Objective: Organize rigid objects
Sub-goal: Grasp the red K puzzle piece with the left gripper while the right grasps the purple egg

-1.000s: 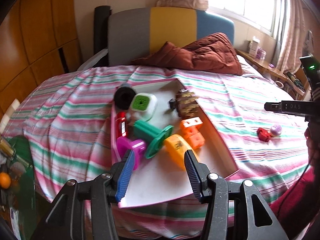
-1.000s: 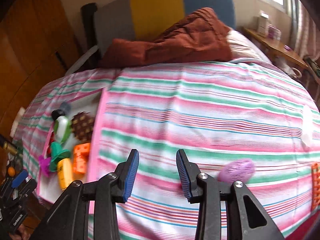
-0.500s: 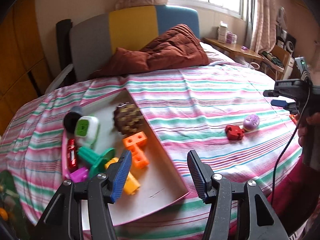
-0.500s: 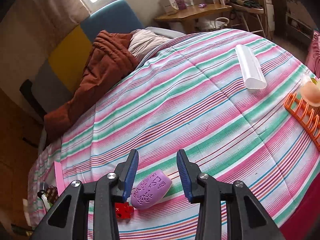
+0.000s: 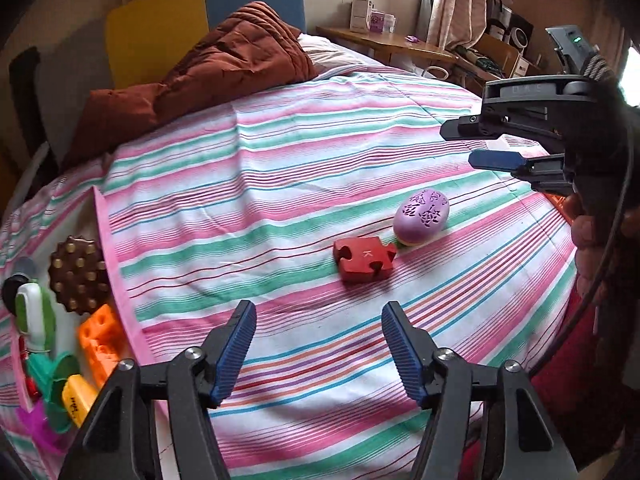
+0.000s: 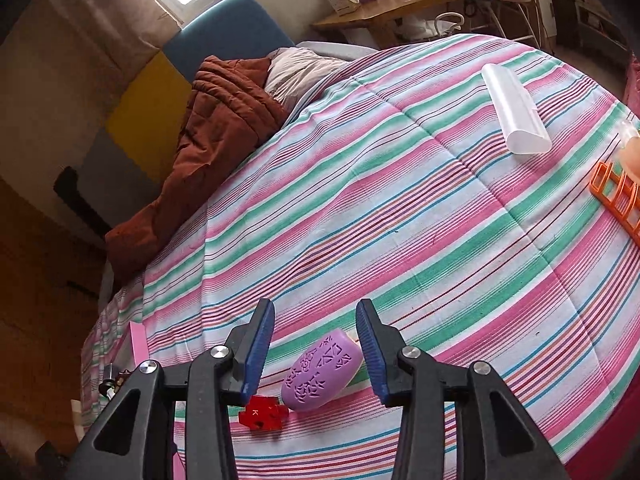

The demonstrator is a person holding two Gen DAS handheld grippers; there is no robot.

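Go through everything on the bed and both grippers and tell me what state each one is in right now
left gripper: jaws opening, nothing between them
right gripper: jaws opening, above the purple case, not gripping
purple case: lying on the bedspread
red puzzle piece: lying flat beside the purple case
clear tube: lying on its side
tray: holding several toys

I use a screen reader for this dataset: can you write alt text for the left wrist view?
The left tool, empty with jaws opening, points down at a red puzzle piece beside a purple oval case on a striped bedspread. The right tool hovers above the case; a toy-filled tray sits at left.
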